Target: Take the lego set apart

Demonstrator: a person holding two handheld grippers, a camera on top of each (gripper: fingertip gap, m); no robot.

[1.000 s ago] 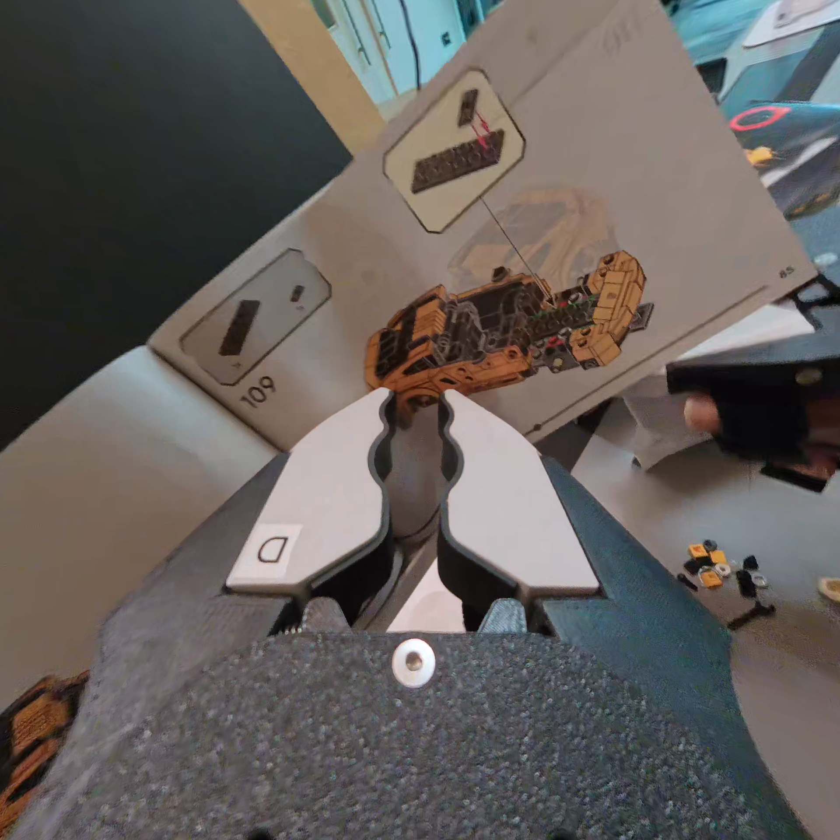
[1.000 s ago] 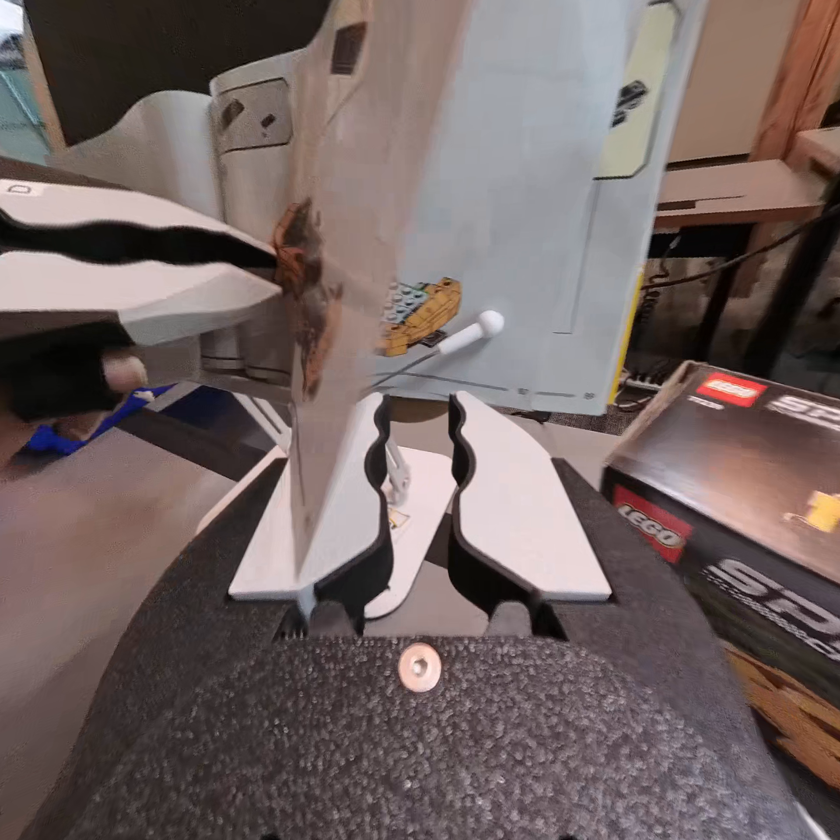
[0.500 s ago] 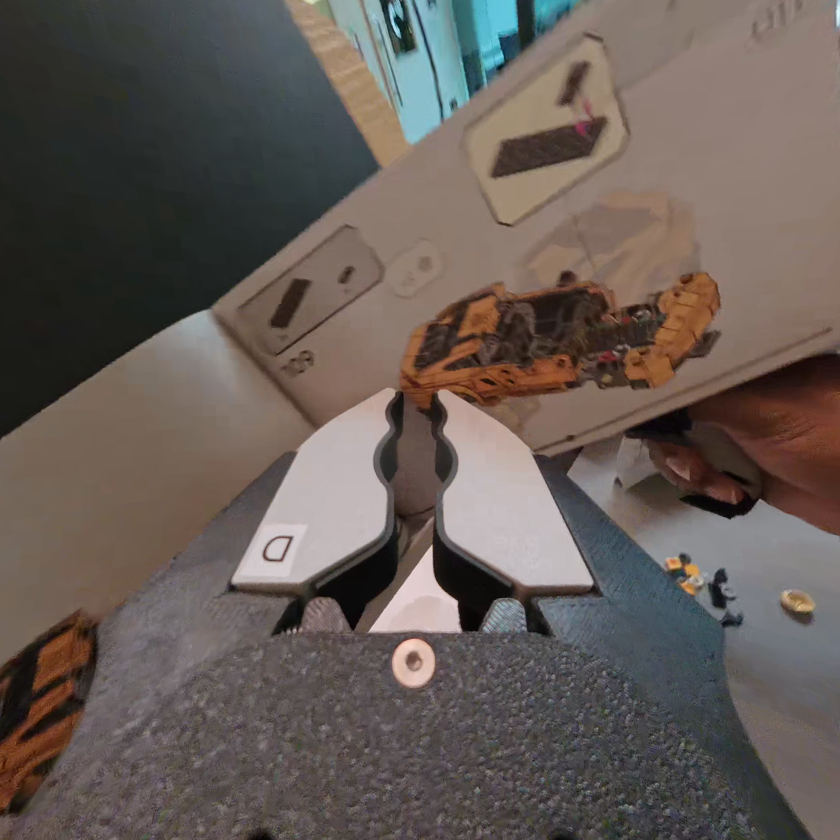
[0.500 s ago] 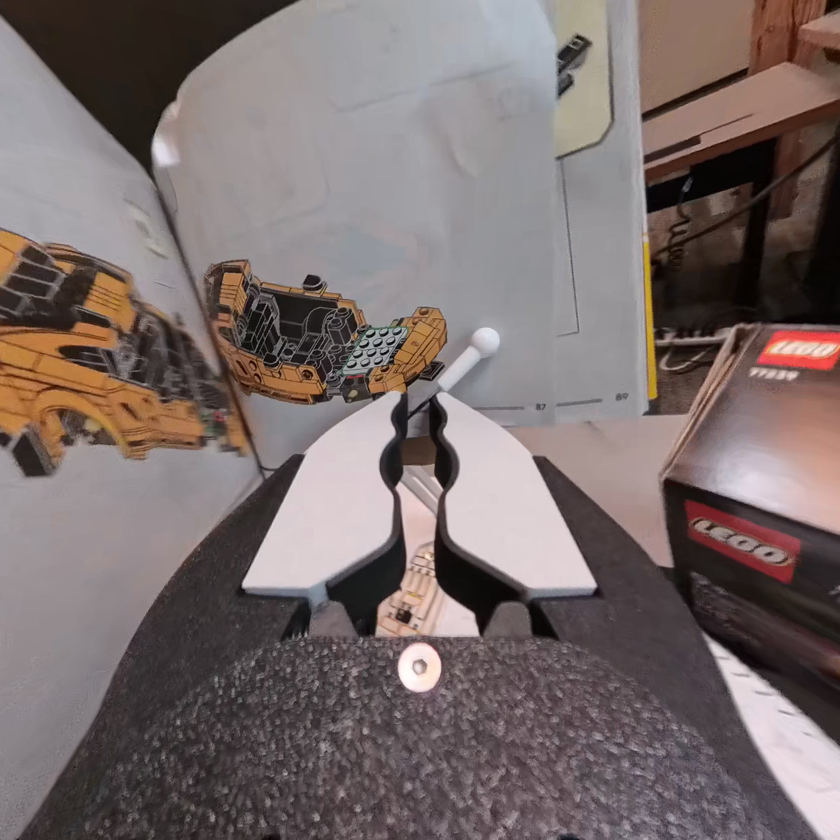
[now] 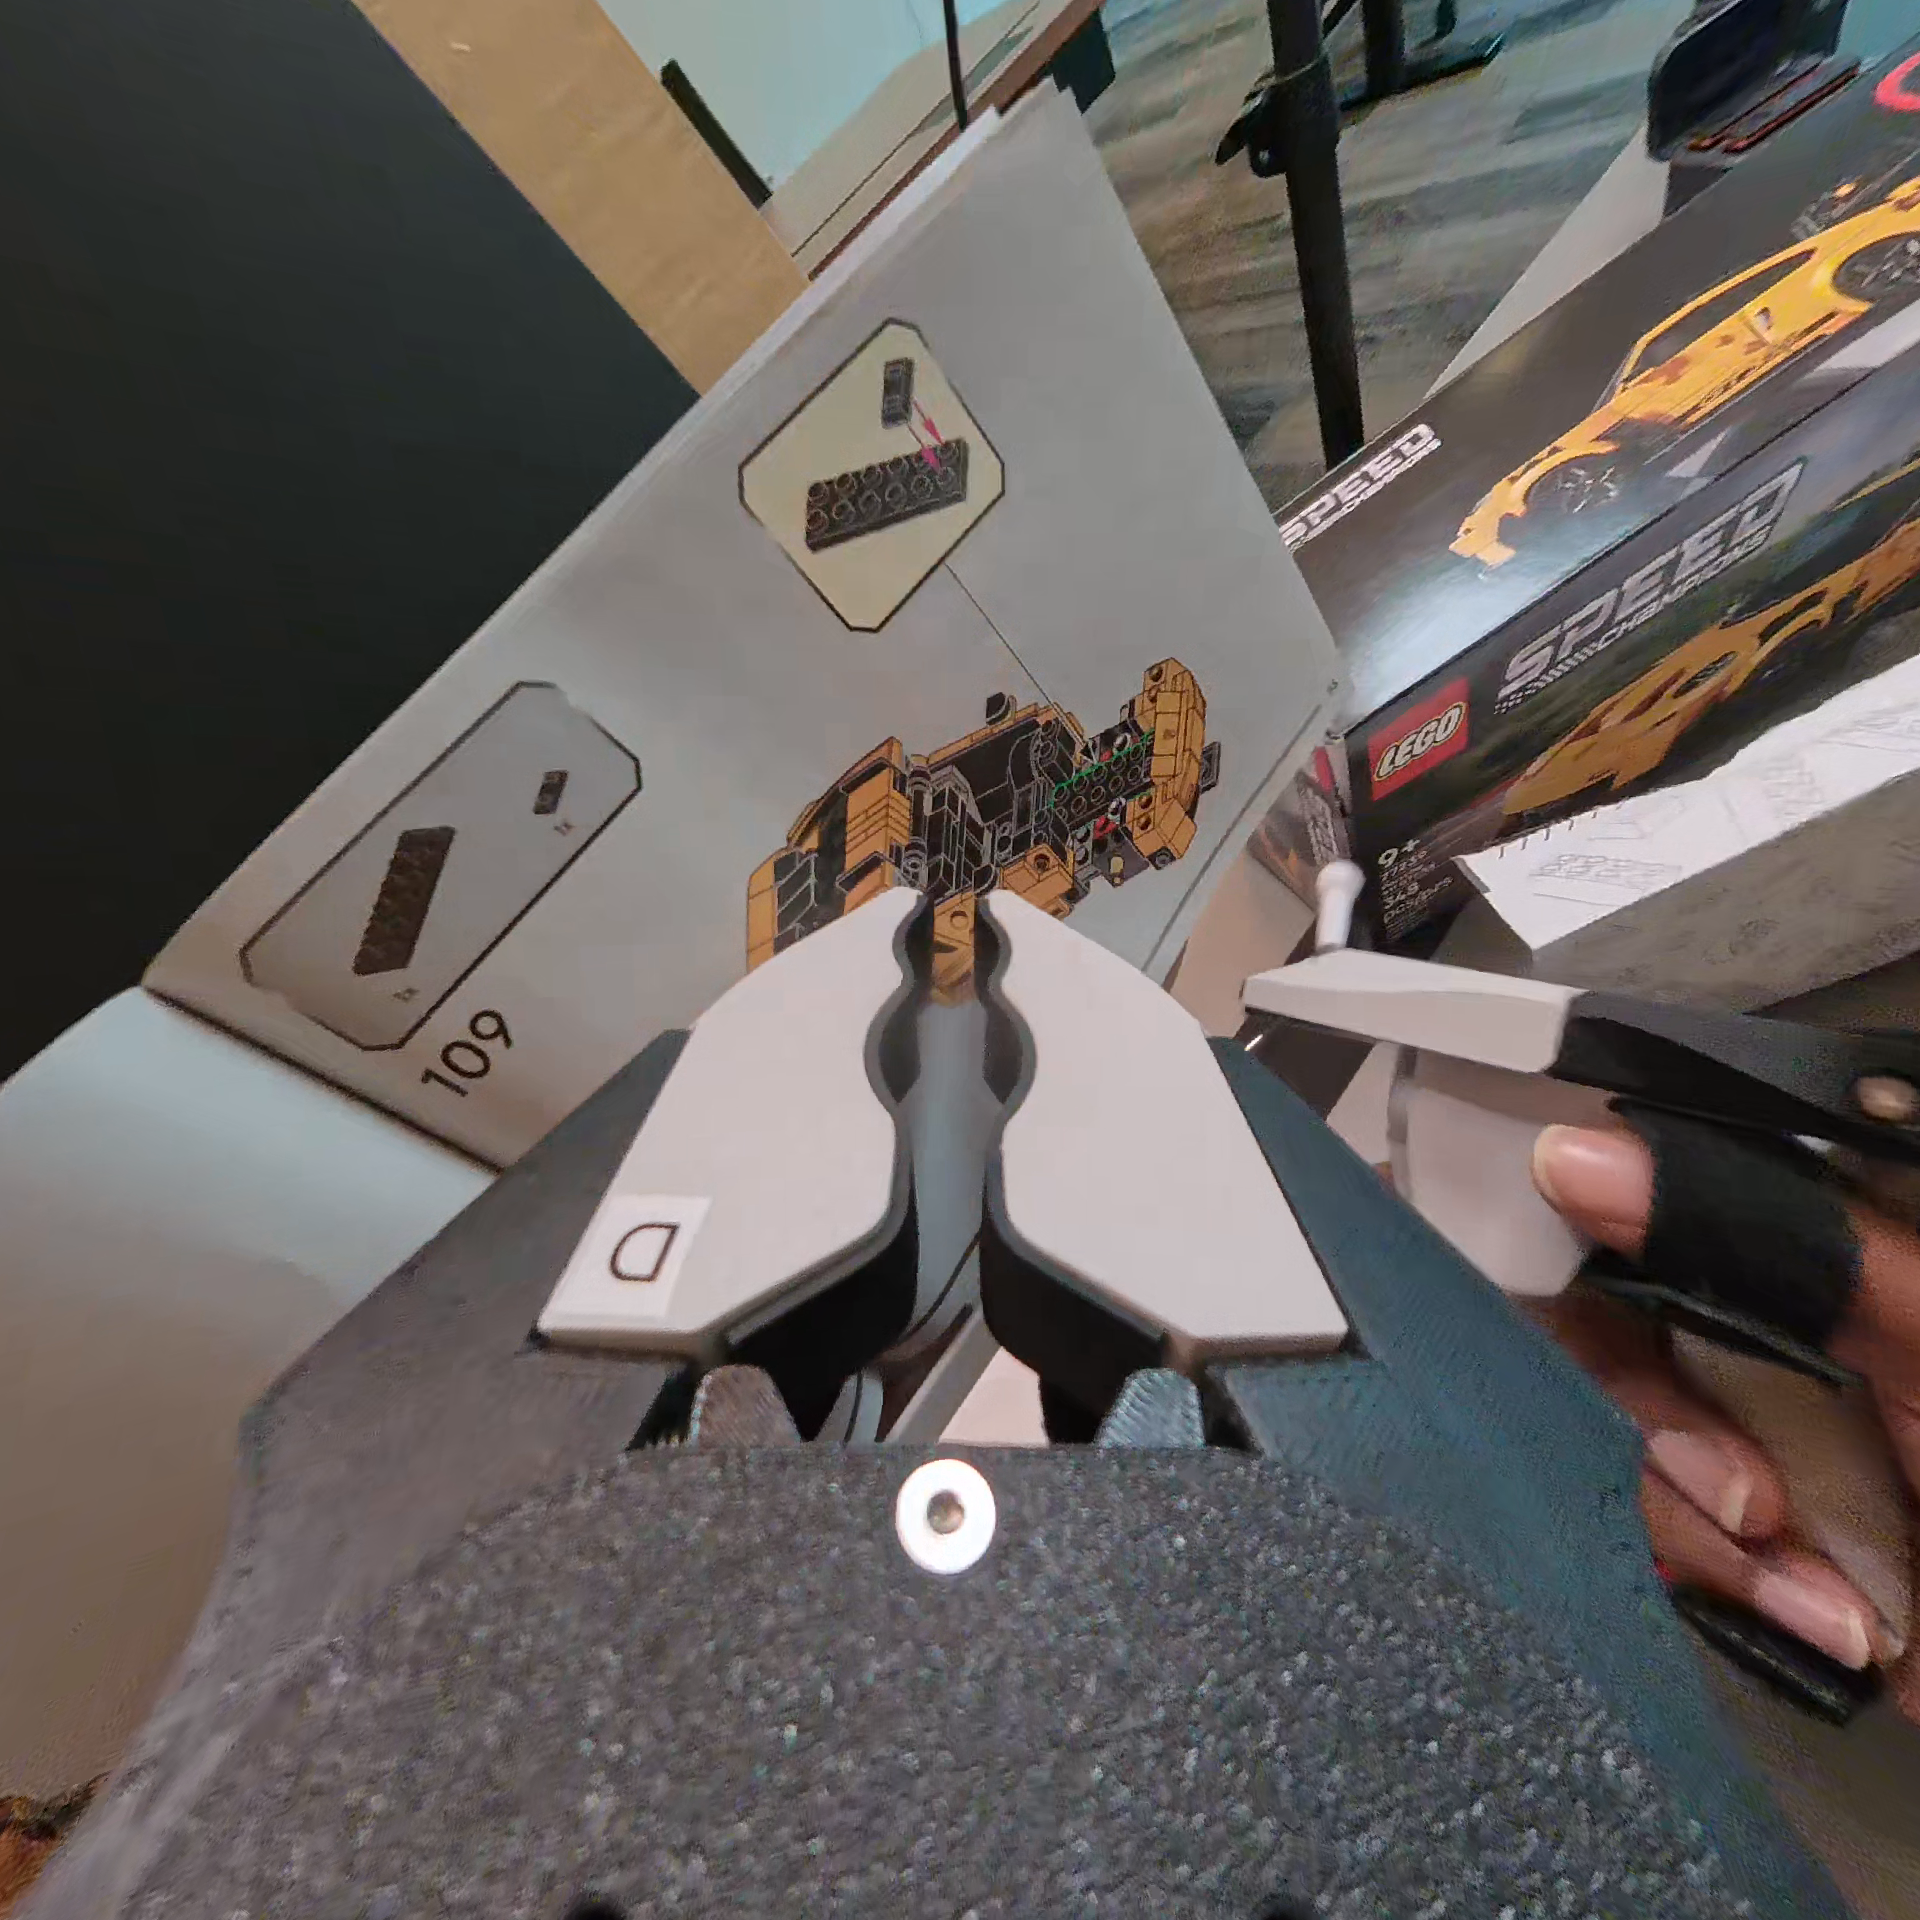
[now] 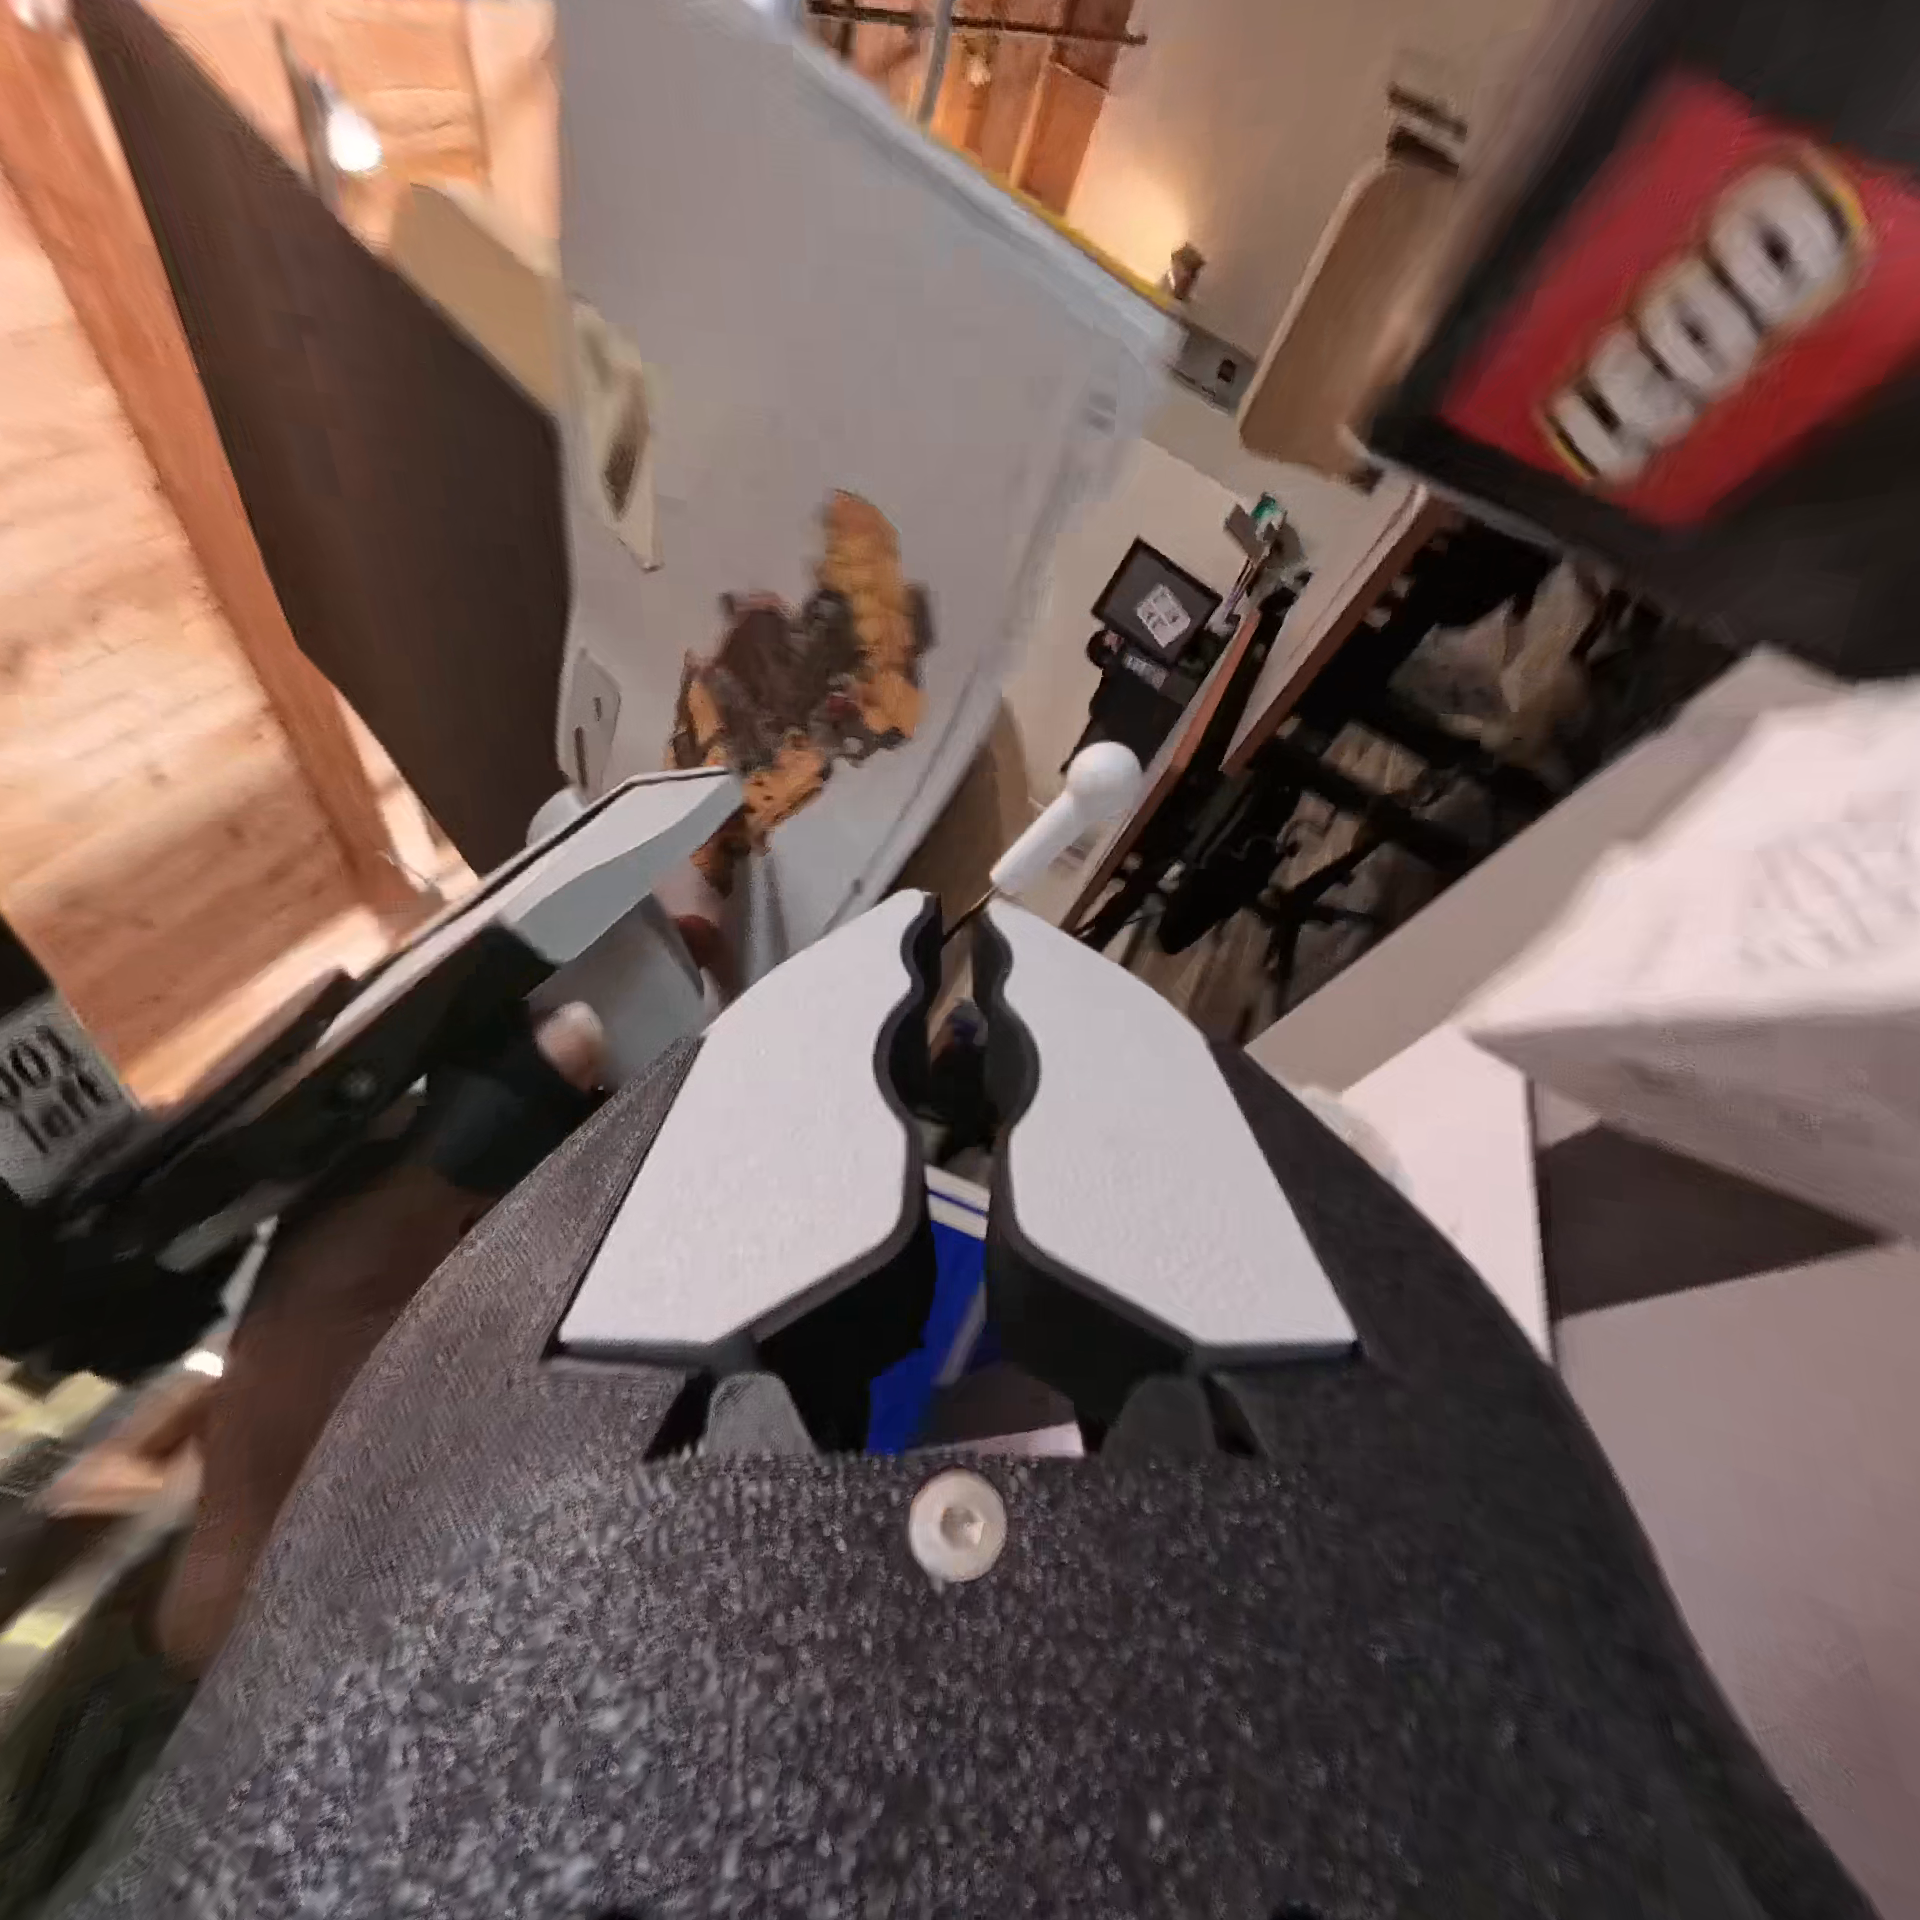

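The left gripper (image 5: 954, 920) is raised and tilted, its 2 fingers nearly together and pinching the lower edge of the instruction booklet (image 5: 831, 623), whose open page stands up just ahead of the tips. To the right of these tips, the right gripper (image 5: 1262, 997) comes in sideways, held by a hand (image 5: 1766, 1351) in a fingerless black glove. Its own view is blurred; its jaws are almost closed on a thin white-tipped pin (image 6: 1060, 821) that sticks out past the tips. Further right, behind it, lies the lego set box (image 5: 1621, 582), near but apart. Lego pieces themselves I cannot see.
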